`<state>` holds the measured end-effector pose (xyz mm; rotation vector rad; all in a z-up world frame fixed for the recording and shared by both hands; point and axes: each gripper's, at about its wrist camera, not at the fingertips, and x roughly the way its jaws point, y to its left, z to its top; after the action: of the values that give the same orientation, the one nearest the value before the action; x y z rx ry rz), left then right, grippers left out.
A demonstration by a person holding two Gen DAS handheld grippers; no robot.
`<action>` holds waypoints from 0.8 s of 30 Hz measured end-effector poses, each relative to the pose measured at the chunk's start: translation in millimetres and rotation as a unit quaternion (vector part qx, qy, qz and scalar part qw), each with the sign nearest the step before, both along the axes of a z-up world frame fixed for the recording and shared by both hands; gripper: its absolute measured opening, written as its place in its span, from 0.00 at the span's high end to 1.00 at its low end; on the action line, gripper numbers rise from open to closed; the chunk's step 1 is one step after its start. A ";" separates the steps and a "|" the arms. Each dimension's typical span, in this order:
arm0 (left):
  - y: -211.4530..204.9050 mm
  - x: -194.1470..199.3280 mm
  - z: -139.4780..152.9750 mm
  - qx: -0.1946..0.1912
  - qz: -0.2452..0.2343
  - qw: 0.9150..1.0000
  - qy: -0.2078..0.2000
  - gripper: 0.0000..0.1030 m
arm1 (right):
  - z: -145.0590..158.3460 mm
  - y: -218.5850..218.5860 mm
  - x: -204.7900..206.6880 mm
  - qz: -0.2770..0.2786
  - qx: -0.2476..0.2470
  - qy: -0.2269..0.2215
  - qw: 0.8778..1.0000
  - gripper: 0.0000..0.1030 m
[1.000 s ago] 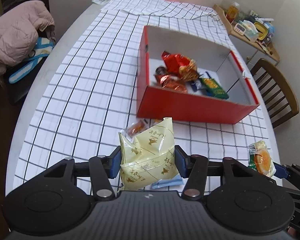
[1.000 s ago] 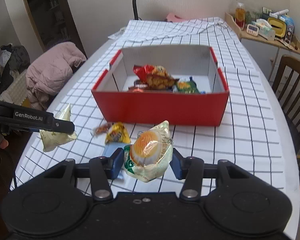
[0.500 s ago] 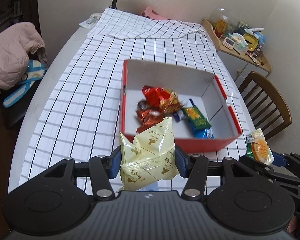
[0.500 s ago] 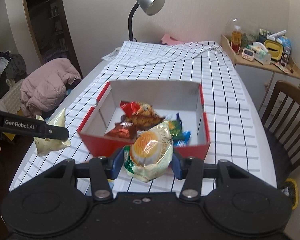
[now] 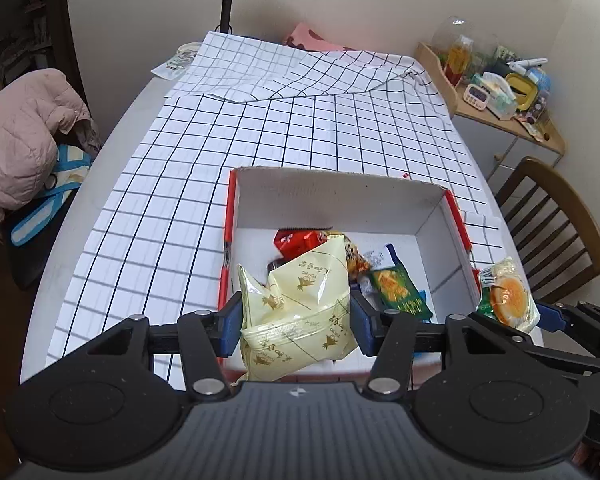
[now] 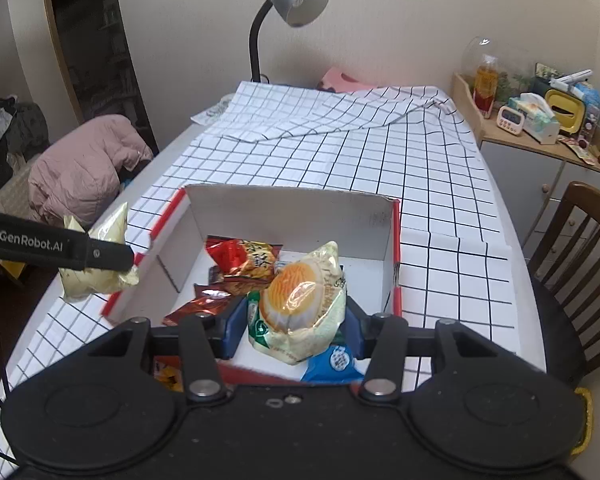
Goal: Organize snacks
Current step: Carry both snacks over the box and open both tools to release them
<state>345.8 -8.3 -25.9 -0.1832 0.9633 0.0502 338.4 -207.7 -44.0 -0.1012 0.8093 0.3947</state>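
Note:
A red box with white inside (image 5: 340,196) (image 6: 292,208) sits on the checked tablecloth and holds several snack packets (image 5: 396,288) (image 6: 244,264). My left gripper (image 5: 296,320) is shut on a pale yellow packet (image 5: 300,312) and holds it above the box's near left part. My right gripper (image 6: 296,320) is shut on a clear packet with an orange cake (image 6: 296,300), above the box's near right part. Each gripper's packet also shows in the other view: the yellow packet (image 6: 96,264) and the cake packet (image 5: 508,296).
A grey desk lamp (image 6: 292,0) stands at the table's far end. A wooden chair (image 6: 580,260) is to the right, and a cluttered side shelf (image 6: 540,112) behind it. A pink jacket (image 6: 88,172) lies on a seat to the left.
Both grippers have risen and moved forward with their packets, from in front of the box to above its near part. The loose snacks on the table in front of the box have dropped out of sight.

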 end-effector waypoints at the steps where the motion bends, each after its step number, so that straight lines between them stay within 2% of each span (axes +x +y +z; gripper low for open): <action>1: -1.9 6.0 -2.1 0.003 0.000 1.000 0.003 0.48 | -2.7 0.3 6.0 0.000 -0.003 0.001 1.000 0.53; 13: -19.8 55.4 -43.5 0.036 0.004 0.998 0.051 0.48 | -43.3 12.1 55.8 0.031 -0.043 0.044 0.998 0.53; 24: -27.4 78.0 -75.2 0.049 0.001 0.994 0.095 0.48 | -73.6 26.4 75.0 0.062 -0.080 0.073 0.992 0.53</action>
<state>423.8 -35.7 -101.1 -0.0904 1.1486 0.1190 413.4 -181.4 -117.6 -0.2760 0.9817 0.4568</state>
